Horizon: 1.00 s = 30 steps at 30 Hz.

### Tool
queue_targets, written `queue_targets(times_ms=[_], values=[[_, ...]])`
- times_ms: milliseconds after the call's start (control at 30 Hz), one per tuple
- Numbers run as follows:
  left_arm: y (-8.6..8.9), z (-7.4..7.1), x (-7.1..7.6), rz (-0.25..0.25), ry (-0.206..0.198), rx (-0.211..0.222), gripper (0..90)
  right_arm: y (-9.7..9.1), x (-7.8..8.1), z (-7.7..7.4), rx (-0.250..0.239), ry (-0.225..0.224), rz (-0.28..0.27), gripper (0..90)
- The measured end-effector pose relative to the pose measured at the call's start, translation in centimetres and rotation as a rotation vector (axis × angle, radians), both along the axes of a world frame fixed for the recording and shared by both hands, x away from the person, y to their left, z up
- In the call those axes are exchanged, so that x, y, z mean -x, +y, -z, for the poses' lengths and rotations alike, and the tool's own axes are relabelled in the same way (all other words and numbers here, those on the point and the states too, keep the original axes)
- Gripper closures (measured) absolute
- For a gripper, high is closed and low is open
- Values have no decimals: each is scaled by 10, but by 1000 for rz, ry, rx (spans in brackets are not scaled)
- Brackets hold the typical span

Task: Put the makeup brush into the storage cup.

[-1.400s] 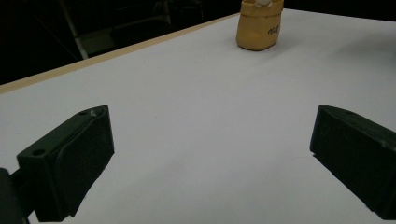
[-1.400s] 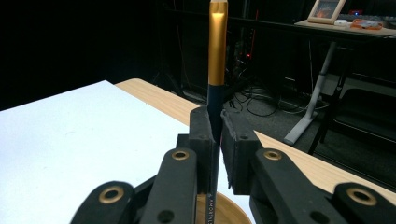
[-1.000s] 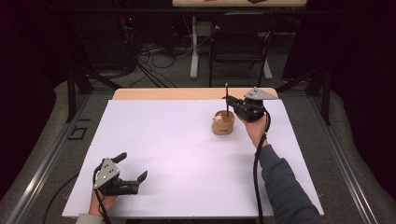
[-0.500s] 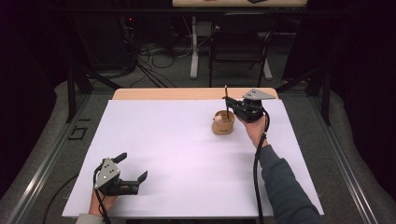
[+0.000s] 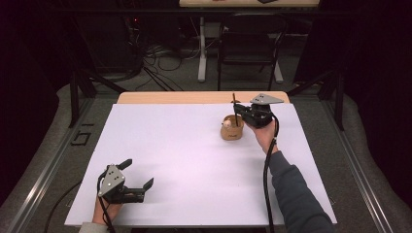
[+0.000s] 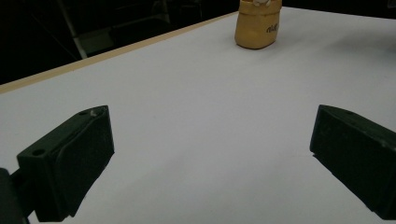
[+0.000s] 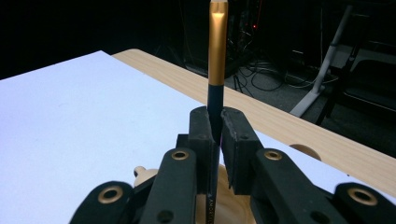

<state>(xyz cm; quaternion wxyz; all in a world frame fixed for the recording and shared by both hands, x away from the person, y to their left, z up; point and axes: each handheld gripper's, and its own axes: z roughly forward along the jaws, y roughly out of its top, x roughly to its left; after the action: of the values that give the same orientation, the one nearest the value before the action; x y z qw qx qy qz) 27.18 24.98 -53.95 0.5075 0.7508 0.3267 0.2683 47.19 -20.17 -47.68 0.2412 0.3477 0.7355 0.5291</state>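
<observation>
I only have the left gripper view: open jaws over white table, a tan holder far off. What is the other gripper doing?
Observer: The right gripper is shut on a thin black pen-like stick with a gold upper part, held upright.
Operator: Where is that relative to the holder?
Observer: Directly over the tan holder; the stick's lower end runs down toward its opening.
Operator: Anything already in the holder?
Observer: Something pale shows at its rim; I cannot tell what.
Operator: And my left gripper?
Observer: The left gripper sits open at the table's near left corner.

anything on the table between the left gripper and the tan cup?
Nothing. In the high view only bare white table cover lies between the left gripper and the cup; the left gripper view shows the same bare stretch.
</observation>
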Motion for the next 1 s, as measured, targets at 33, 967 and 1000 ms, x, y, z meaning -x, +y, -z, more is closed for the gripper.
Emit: queue_targets(times_ms=[33, 967, 1000], values=[[0, 0, 0, 0, 0, 1, 0, 0, 0, 1, 5, 7, -2, 830], [-1, 0, 0, 2, 0, -1, 0, -2, 0, 2, 16, 88, -38, 249], [-1, 0, 0, 2, 0, 0, 0, -3, 1, 1, 15, 93, -43, 227]])
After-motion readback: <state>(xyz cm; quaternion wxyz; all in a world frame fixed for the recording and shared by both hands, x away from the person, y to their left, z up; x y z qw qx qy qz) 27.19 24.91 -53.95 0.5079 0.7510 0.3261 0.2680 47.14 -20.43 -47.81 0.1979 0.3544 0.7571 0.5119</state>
